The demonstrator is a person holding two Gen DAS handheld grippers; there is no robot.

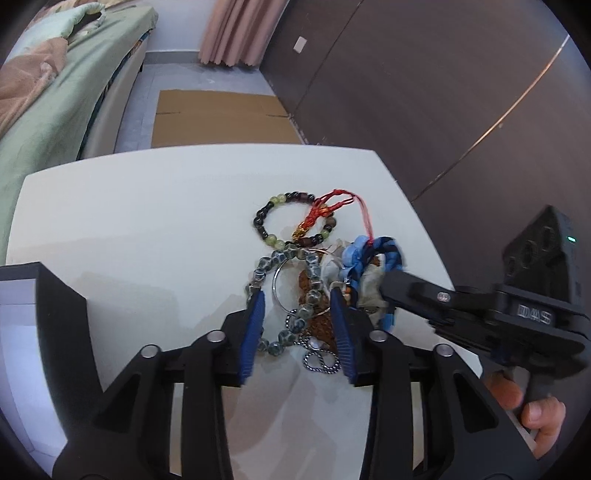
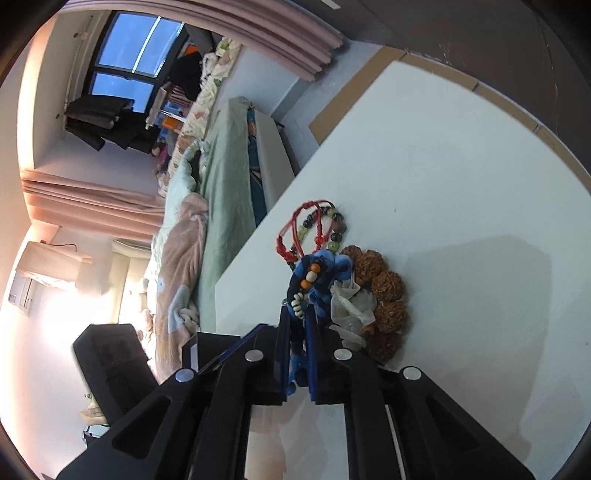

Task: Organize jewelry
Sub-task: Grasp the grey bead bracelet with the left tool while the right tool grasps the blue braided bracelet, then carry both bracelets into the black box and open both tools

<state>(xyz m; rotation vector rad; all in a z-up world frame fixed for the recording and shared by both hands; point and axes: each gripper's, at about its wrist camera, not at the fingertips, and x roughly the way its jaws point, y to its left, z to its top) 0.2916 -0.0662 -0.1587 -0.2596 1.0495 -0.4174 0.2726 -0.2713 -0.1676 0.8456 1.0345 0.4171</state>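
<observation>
Jewelry is lying in a tangled heap on the white tabletop, its long axis running from six to twelve o'clock in your left wrist view. Round glossy beads, rough brown seeds, a thin metal ring and a knotted red cord are overlapping. Your right gripper is pinching the braided blue cord. Your left gripper is hanging with jaws spread around the mottled grey beads.

bed – green cover | pink curtain | floor cardboard
</observation>
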